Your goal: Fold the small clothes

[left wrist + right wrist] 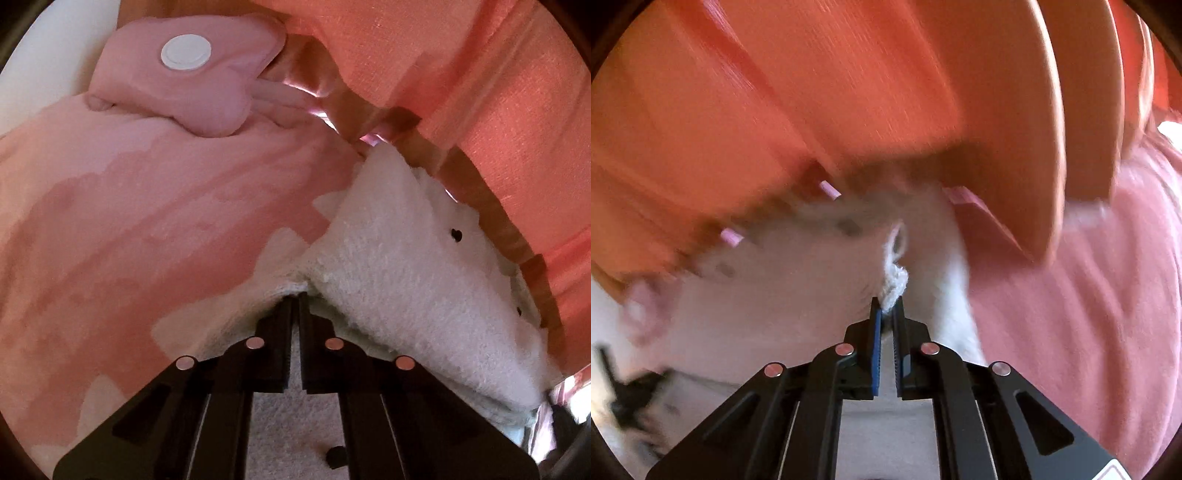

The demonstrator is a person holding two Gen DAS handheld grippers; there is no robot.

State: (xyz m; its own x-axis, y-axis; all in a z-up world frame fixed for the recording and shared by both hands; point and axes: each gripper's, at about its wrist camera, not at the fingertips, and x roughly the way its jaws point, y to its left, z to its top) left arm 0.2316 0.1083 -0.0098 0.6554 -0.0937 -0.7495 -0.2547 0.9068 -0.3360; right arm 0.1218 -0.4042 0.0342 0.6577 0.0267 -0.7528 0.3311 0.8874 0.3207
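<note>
A small white fluffy garment [399, 273] with tiny black heart marks is held up above a pink bedspread [147, 229]. My left gripper [295, 295] is shut on the garment's edge, with cloth bunched over the fingertips. In the right wrist view the same white garment [798, 295] hangs blurred, and my right gripper [887, 304] is shut on a knitted white edge [895, 282] of it. The rest of the garment hangs beyond and to the sides of both grippers.
A pink heart-shaped pillow [192, 77] with a white round disc [185, 51] lies on the bedspread at the far left. Orange curtains [461, 66] hang behind, also filling the right wrist view [812, 92]. The pink bedspread [1089, 295] lies on the right there.
</note>
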